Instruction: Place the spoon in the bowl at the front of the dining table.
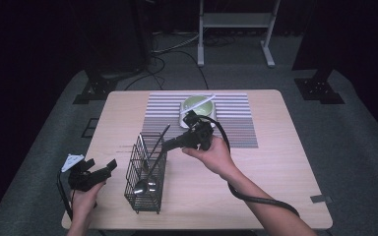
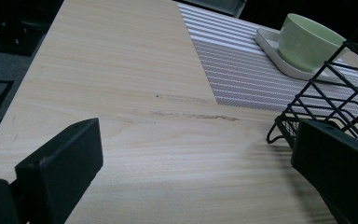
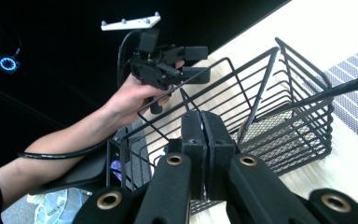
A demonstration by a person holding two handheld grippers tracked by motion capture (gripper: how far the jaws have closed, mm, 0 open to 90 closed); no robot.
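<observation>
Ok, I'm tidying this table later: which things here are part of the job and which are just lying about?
In use: wire basket, ladle standing in it, right tongs shut above it, left tongs open beside it.
Lying about: green cup, white saucer under it, striped mat.

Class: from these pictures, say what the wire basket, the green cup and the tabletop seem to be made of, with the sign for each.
Wire basket: thin metal rods, matte black coating, see-through grid with mesh floor.
Green cup: probably glazed ceramic; smooth pale green with soft sheen.
Tabletop: light wood or wood-look laminate; straight grain lines, matte, a few scuffs.
</observation>
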